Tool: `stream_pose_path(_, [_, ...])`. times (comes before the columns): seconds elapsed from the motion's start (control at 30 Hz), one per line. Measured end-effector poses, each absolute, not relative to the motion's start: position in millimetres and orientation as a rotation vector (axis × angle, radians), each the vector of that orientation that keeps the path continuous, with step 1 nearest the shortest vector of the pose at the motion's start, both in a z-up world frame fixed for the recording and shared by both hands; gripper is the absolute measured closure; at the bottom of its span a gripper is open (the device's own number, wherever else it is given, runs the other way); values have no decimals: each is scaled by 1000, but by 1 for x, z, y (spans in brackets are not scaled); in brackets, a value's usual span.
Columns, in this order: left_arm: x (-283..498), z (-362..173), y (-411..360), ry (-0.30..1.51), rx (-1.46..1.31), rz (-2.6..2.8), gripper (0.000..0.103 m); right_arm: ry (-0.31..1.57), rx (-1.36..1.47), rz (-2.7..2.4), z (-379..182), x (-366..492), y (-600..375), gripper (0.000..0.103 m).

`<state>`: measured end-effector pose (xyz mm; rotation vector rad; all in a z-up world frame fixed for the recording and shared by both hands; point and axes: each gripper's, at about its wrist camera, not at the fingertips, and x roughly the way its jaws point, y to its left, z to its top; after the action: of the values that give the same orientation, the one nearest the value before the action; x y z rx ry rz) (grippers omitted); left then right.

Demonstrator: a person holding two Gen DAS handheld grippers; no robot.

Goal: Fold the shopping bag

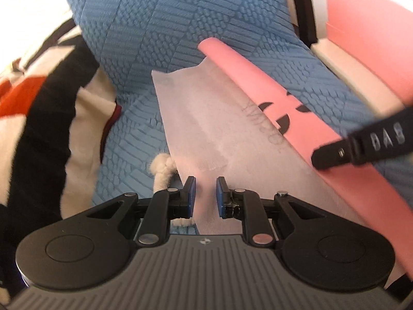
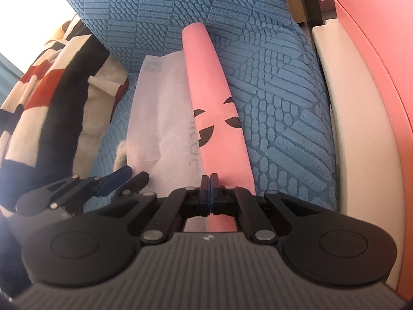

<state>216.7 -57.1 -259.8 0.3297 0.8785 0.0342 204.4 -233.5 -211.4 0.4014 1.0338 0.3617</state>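
Observation:
The shopping bag lies on a blue textured sofa seat (image 1: 144,59). Its pale white inner side (image 1: 206,129) faces up, and its pink outer side (image 1: 247,82) with black marks is folded over in a long rounded roll (image 2: 206,82). A white rope handle (image 1: 161,169) sticks out at the bag's left edge. My left gripper (image 1: 205,193) hovers open over the near white part, with only bag surface showing in the gap. My right gripper (image 2: 209,178) is shut at the near end of the pink roll and appears to pinch its edge. One right finger (image 1: 361,142) rests on the pink edge.
A black, red and cream striped blanket (image 2: 51,98) is bunched on the left of the seat. A cream ledge (image 2: 343,129) and a pink panel (image 2: 382,103) run along the right. The sofa back (image 2: 165,7) rises behind the bag.

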Motion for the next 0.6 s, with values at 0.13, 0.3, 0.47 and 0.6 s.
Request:
stream_pose_path(0.13, [228, -255, -45, 899, 234, 24, 82, 1023, 345, 366, -210, 203, -228, 103])
stream_pose_path(0.3, [242, -249, -32, 892, 102, -15, 83, 1016, 340, 364, -210, 202, -227, 103])
stream_pose_path(0.47, [255, -243, -22, 885, -29, -70, 83, 1012, 322, 363, -210, 202, -224, 103])
stream_pose_path(0.6, [258, -236, -19, 847, -103, -112, 83, 1010, 326, 364, -210, 203, -223, 103])
